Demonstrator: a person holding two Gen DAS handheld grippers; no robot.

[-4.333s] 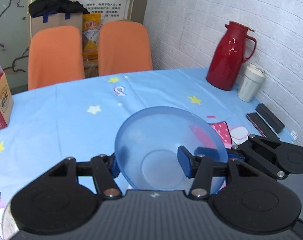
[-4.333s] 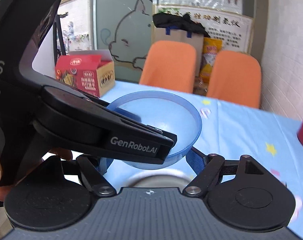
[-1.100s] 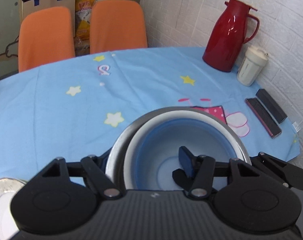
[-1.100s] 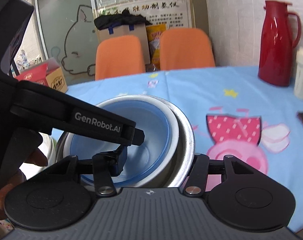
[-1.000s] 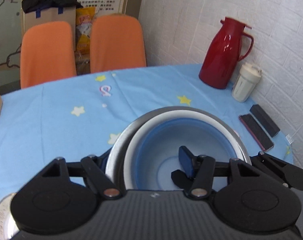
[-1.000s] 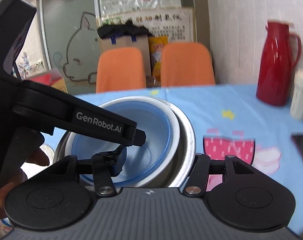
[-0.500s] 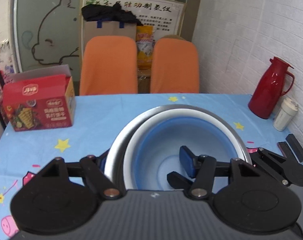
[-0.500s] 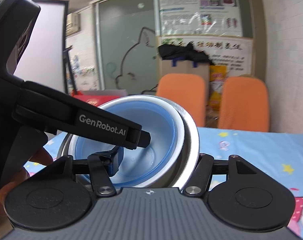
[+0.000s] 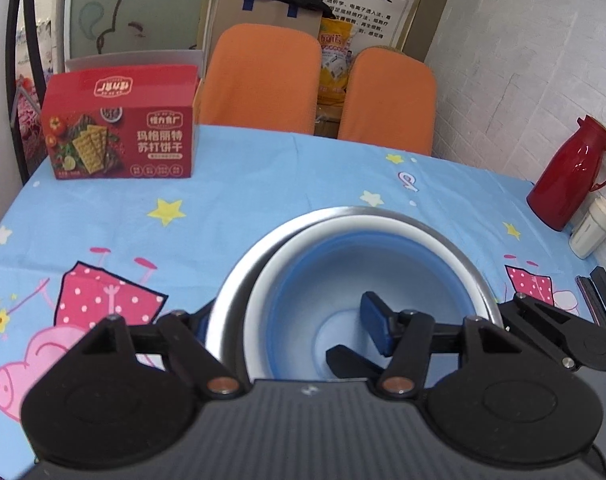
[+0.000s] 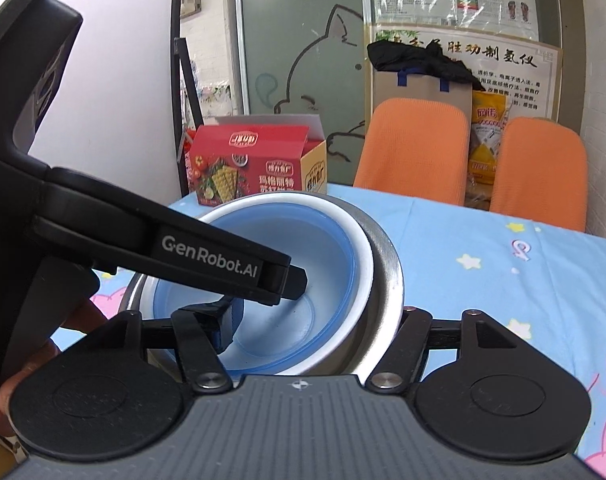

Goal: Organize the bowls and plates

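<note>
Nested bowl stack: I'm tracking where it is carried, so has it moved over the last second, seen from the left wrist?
Yes. The bowl stack swung left, away from the red thermos, toward the red cracker box.

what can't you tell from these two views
- Underside of the steel bowl: hidden in both views by its own walls, so it is unclear whether it rests on the tablecloth.
- Outer finger of the left tool: left wrist view, hidden behind the steel bowl.
- Poster small print: too small in both views.
- Dark flat items: left wrist view, too small to identify.
</note>
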